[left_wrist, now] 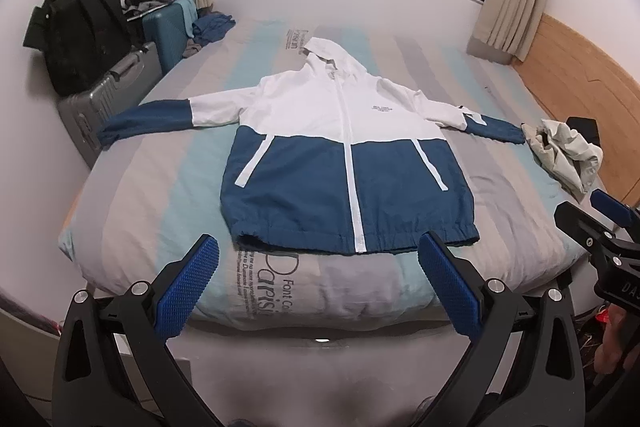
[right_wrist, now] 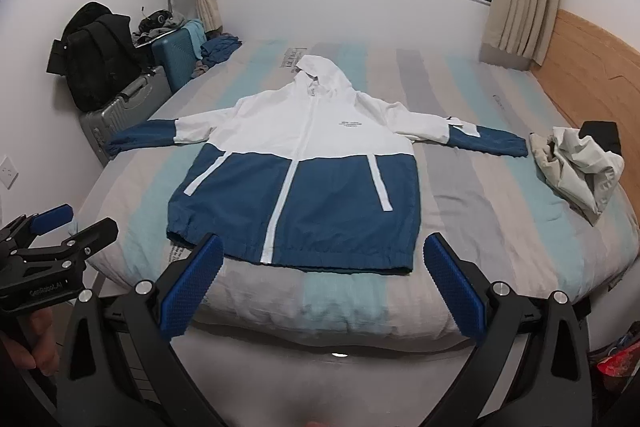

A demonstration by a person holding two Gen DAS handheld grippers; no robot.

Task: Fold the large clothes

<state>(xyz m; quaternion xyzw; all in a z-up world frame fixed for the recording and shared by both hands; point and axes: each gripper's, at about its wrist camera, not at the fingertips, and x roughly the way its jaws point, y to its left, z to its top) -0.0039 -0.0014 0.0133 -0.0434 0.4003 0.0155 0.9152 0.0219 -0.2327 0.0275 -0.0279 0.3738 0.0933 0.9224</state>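
Note:
A white and blue hooded jacket (left_wrist: 344,163) (right_wrist: 296,179) lies flat on the bed, front up, zip closed, both sleeves spread out to the sides and the hood toward the far wall. My left gripper (left_wrist: 318,247) hovers open before the bed's near edge, just short of the jacket's hem, nothing between its blue pads. My right gripper (right_wrist: 322,247) is open too, at the same edge and short of the hem. In the left wrist view the right gripper (left_wrist: 600,215) shows at the right edge. The left gripper (right_wrist: 64,227) appears at the left edge of the right wrist view.
The bed (left_wrist: 160,167) has a striped grey and light-blue cover. A crumpled pale garment (left_wrist: 568,155) (right_wrist: 576,167) lies by the jacket's right cuff, near the wooden headboard (right_wrist: 592,67). Suitcases (left_wrist: 108,95) and a black backpack (left_wrist: 84,31) stand along the left wall.

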